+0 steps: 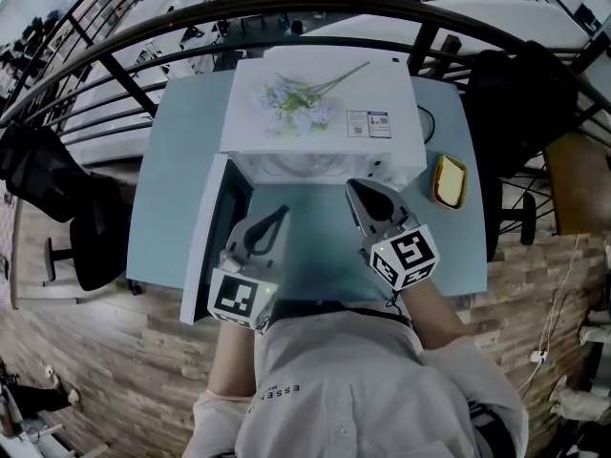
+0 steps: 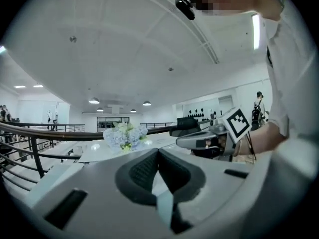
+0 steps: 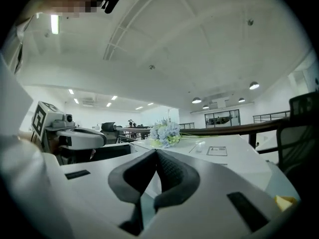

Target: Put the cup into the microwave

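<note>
Two grey hand-held grippers are held up at the near edge of one pale blue table [image 1: 181,151], each carrying one cube with black-and-white square markers. At left, the left gripper [image 2: 158,151] has its dark ribbed jaws pressed together with nothing between them; its marker cube [image 1: 243,297] sits close to the person's white shirt [image 1: 344,389]. Beside it, the single white door [image 1: 202,246] of the white box-shaped microwave [image 1: 325,132] stands swung open to the left. The microwave stands at the middle of the table, its cavity facing the person. One spray of pale blue artificial flowers [image 1: 296,98] lies on its top, along with one small printed label [image 1: 369,123]. The cup cannot be made out in any view; the head camera sees only a shallow strip of the cavity. The right gripper [image 3: 156,152] is likewise closed and empty, its tips just in front of the cavity's right side. Furthest right on the table, one yellow oblong object [image 1: 451,181] lies beside the microwave. One dark curved metal railing [image 1: 286,8] runs behind the table.
</note>
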{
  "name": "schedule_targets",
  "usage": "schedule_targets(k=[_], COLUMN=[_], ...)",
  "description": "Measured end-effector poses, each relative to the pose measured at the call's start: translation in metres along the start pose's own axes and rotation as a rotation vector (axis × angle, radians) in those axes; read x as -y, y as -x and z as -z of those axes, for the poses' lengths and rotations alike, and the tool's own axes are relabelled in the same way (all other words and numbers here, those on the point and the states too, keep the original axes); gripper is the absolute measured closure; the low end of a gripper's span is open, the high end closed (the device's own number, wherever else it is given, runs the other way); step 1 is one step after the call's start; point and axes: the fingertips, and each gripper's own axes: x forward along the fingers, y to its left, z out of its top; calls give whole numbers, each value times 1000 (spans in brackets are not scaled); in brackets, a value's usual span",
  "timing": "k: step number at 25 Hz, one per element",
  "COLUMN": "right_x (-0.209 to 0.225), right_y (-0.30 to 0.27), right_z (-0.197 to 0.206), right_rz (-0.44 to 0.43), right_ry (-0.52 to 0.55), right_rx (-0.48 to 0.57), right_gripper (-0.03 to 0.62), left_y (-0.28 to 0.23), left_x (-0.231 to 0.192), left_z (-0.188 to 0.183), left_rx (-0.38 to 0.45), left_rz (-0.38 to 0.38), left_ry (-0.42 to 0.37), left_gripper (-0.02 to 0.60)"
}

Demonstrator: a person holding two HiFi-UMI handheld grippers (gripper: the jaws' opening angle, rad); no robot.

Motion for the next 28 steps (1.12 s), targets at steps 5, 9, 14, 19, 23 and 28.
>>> schedule_targets(k=[5,9,14,19,23,28], right_x=[-5,-6,-3,-4,-8,-10], right_y=[19,29,35,40,43,45], right_z=[-18,-23,-21,-20,-25,-29], right_rz=[17,6,-3,-12,-22,-20], right_ry=[9,1,4,-4,0,-9], right_rx=[57,84,83,84,102,111], right_gripper=[577,579,579,580,580,579], left_y=[0,-5,-12,-11,-9,-5], left_x=[-1,-3,5,13,15,15], left_z=[-7,-7,-10,-4,-9,-17], left_rx=[15,12,15,-11,-10,1], left_rz=[9,4,18,26,21,1], left_ry=[-49,-53,-64,-69,-84,-82], left_gripper=[580,580,580,580,580,580])
